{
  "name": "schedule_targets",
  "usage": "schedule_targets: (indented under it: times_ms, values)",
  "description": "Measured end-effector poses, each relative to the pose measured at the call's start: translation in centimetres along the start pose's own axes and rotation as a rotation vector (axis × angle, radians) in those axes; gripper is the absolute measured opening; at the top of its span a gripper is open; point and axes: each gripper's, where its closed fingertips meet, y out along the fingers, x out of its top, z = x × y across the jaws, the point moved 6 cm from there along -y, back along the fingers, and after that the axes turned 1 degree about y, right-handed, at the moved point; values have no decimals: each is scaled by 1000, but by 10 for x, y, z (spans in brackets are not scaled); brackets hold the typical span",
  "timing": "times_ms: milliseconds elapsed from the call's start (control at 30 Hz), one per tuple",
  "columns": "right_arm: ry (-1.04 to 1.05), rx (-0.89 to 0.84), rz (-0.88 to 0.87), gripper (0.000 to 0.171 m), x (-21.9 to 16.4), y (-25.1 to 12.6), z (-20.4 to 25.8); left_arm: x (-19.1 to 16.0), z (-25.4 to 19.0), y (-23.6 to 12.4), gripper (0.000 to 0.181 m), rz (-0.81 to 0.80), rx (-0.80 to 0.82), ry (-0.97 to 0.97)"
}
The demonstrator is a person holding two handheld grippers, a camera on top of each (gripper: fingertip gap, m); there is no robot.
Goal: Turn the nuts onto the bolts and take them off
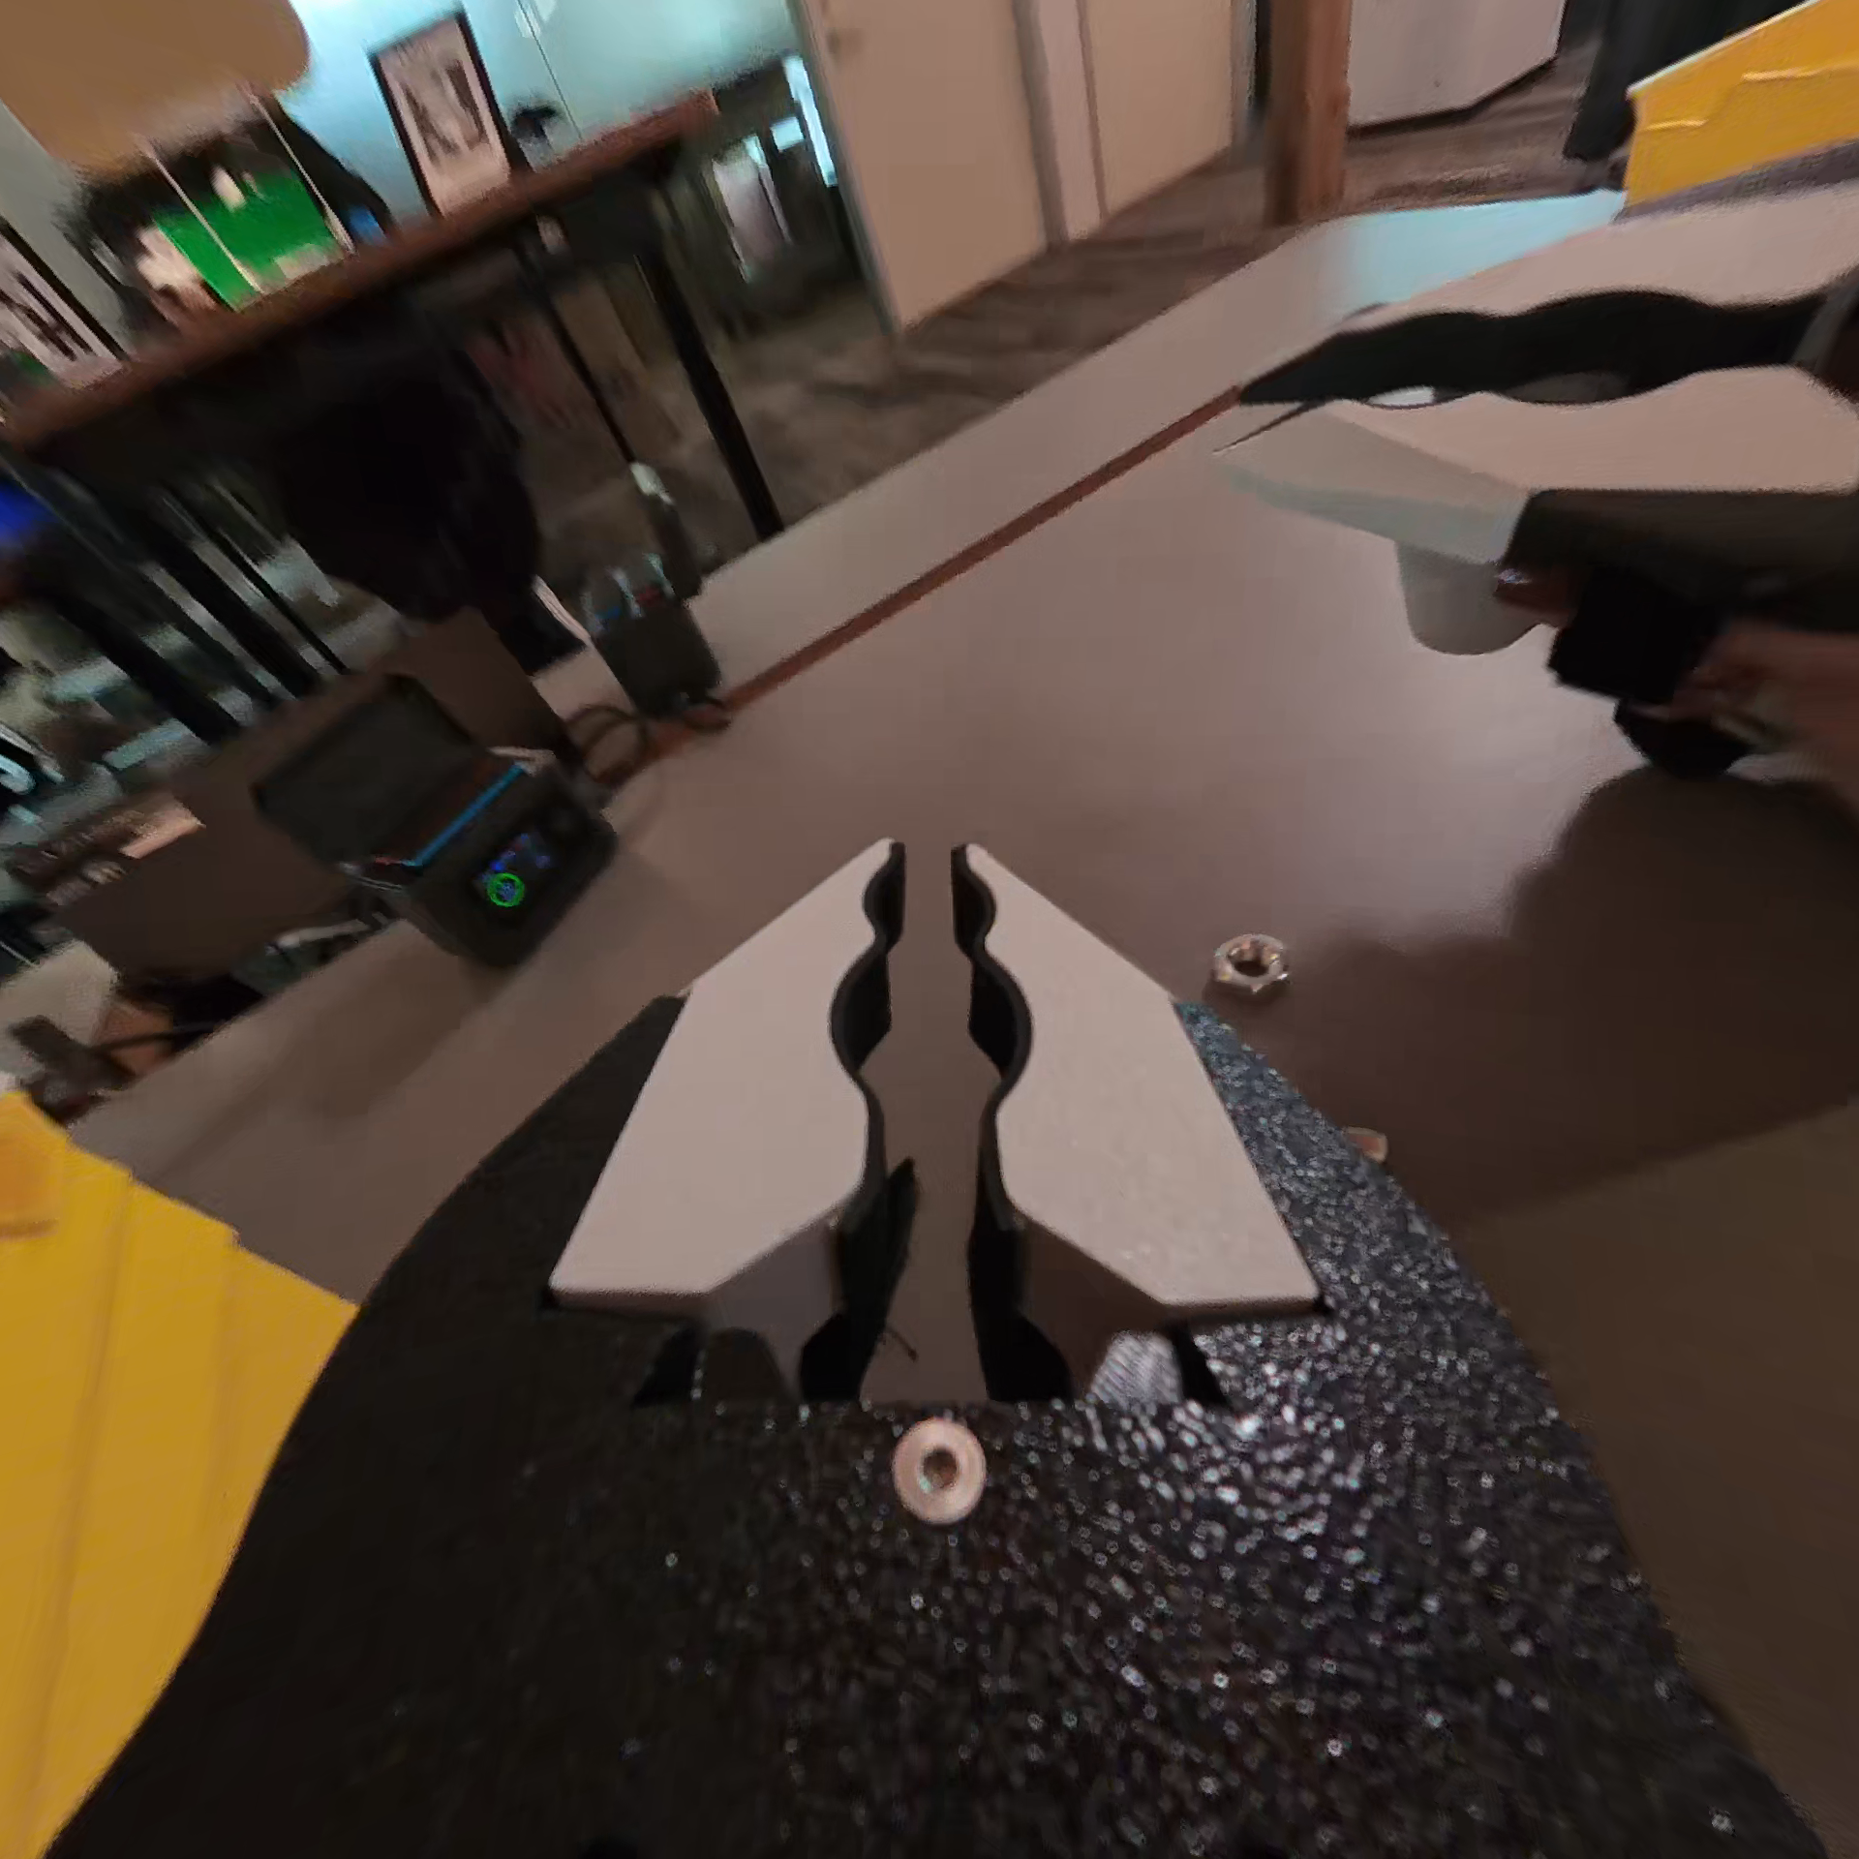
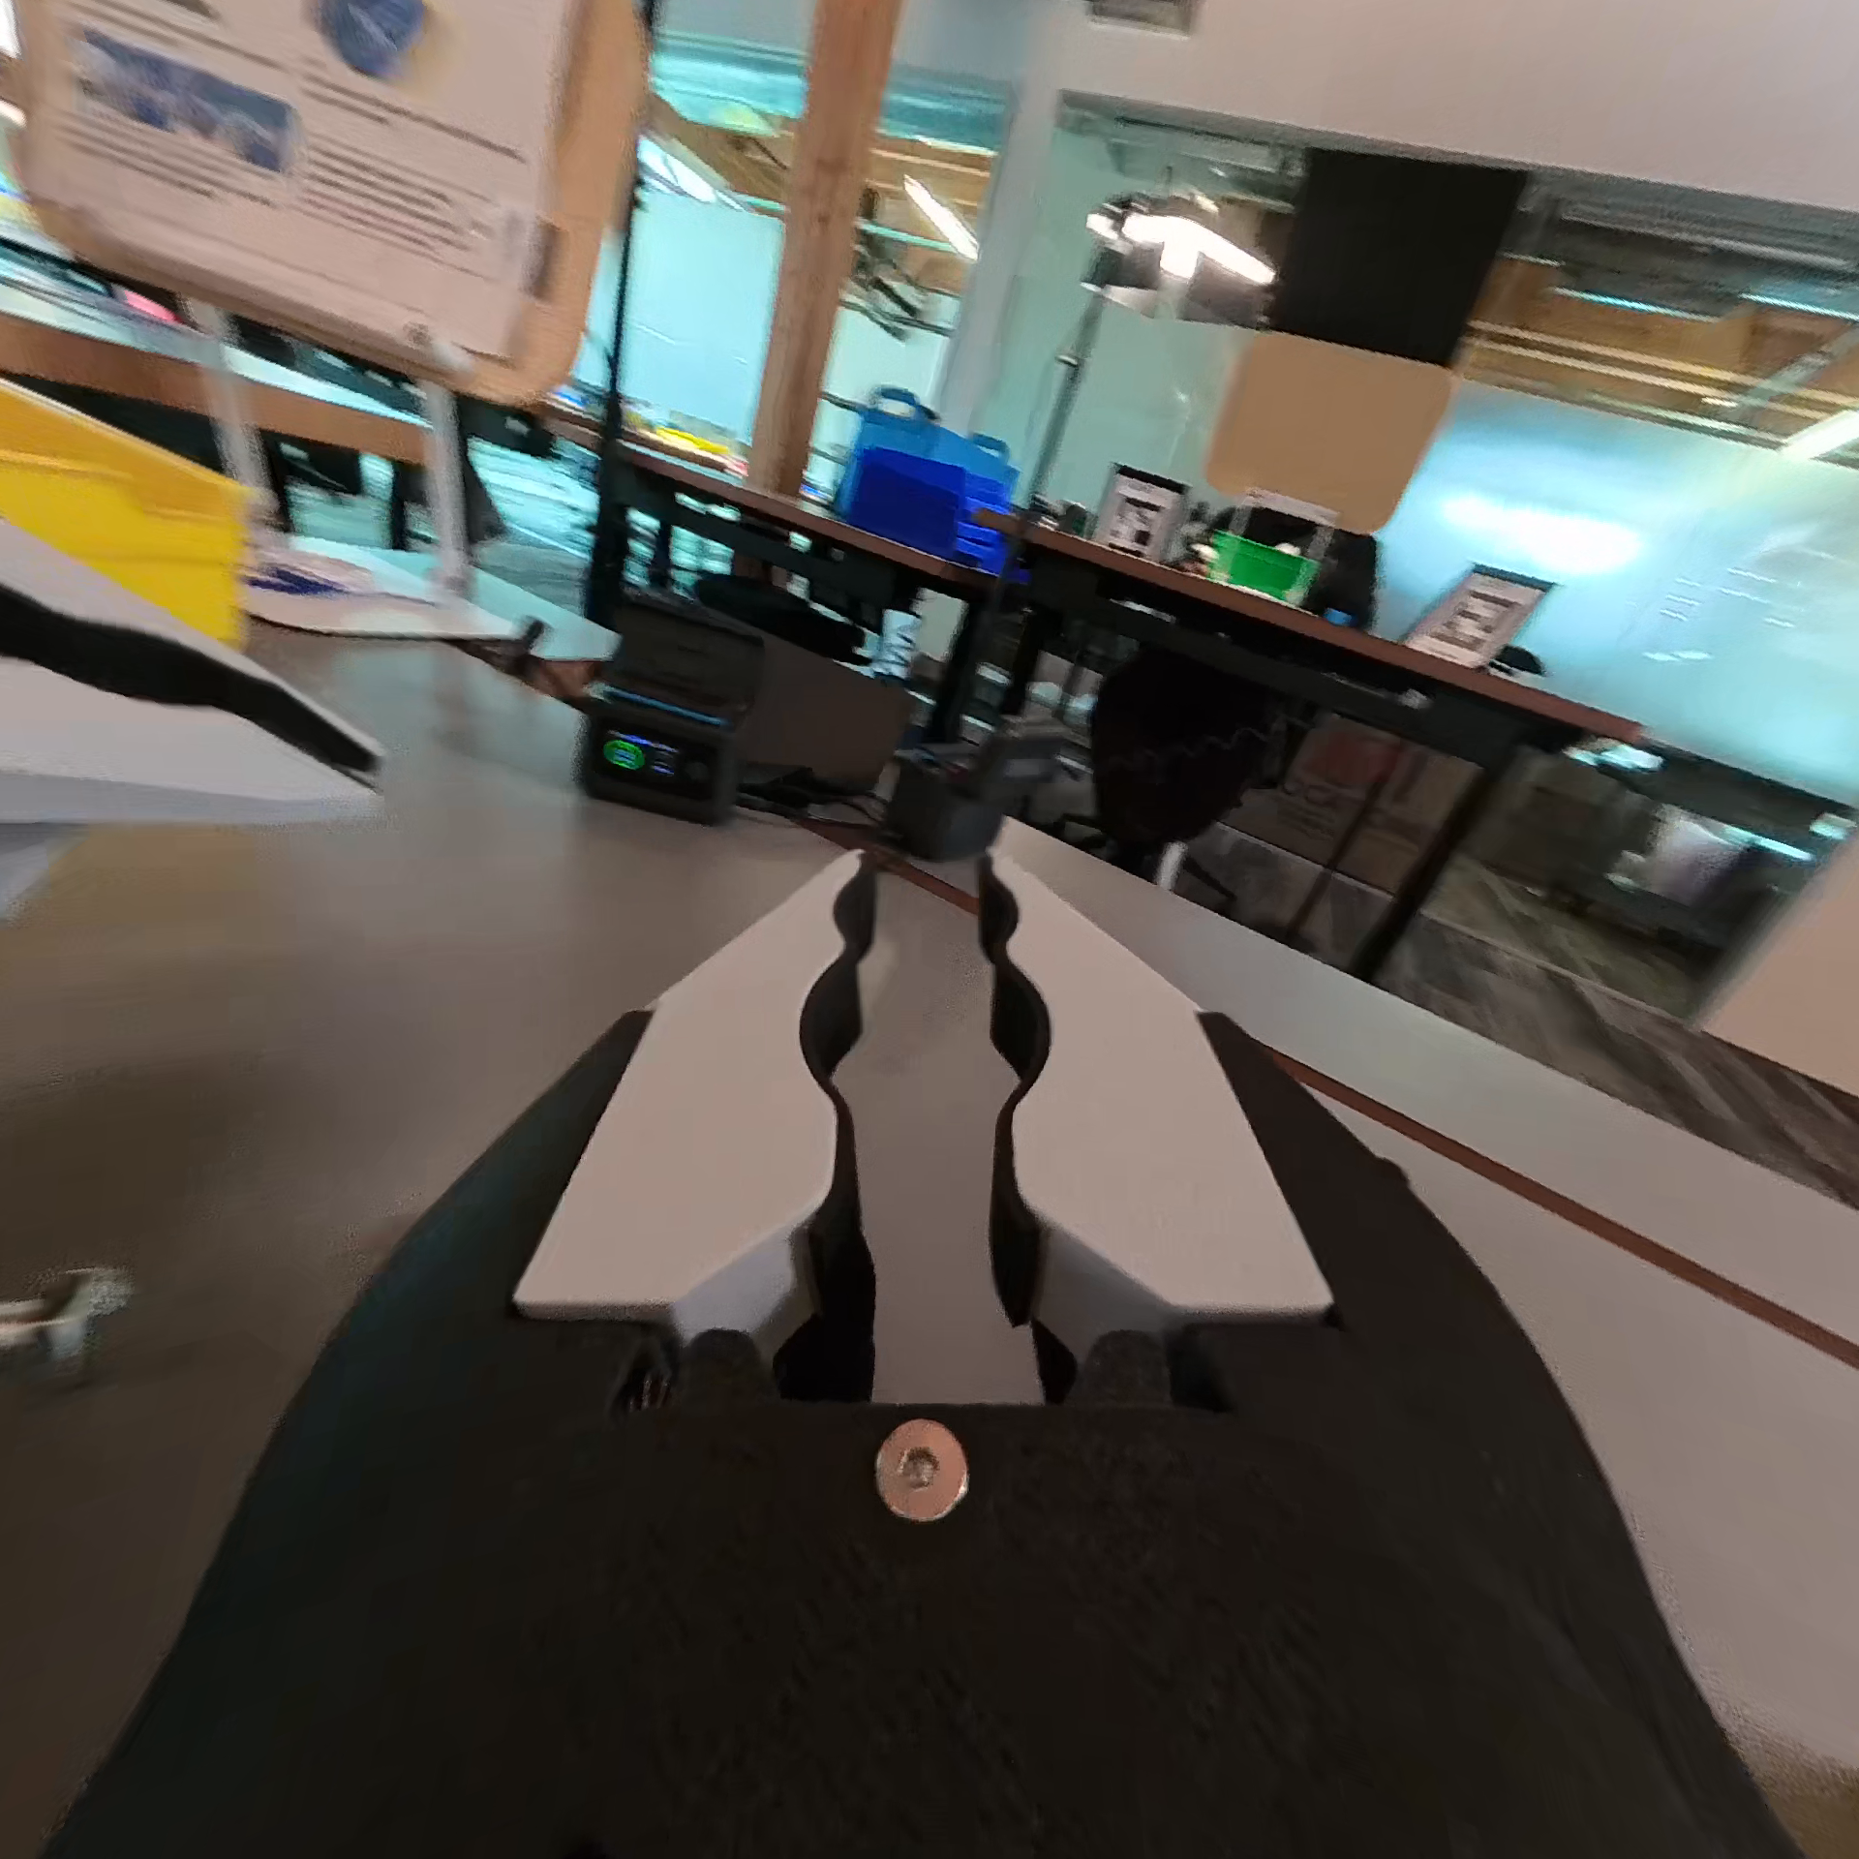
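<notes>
Both tools are empty and up off the bench [image 1: 1157, 704]. Left tool [image 1: 927, 855]: jaws nearly closed, a narrow gap between the tips, nothing in it. Right tool [image 2: 920, 865]: jaws part open, a slightly wider gap, nothing gripped; it also shows far right in the left wrist view, held by a hand [image 1: 1710, 644].

One loose hex nut [image 1: 1248, 964] lies flat on the bench just right of the left tool's fingers. A small metal bit [image 1: 1366, 1142] pokes out behind the left tool's body, mostly hidden. At the left edge of the right wrist view sits a blurred metal piece [image 2: 55, 1318], possibly a bolt with a nut, too smeared to say.

Step, as I judge it: between grasps, no nut on a thread in view; likely about to pick up the parts. The next move calls for the left tool to open wider, drop over the nut and pinch its flats, while the right tool takes the bolt. Risk: a flat nut may skid on the smooth bench.
</notes>
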Motion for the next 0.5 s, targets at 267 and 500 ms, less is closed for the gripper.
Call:
schedule_targets:
  times_ms: [267, 500]
  values:
    - [-281, 930, 288, 15, 19, -33, 94, -19, 18, -2, 9, -46, 33, -67]
    - [-802, 1250, 665, 14, 8, -27, 133, -17, 30, -8, 9, -110, 53, -160]
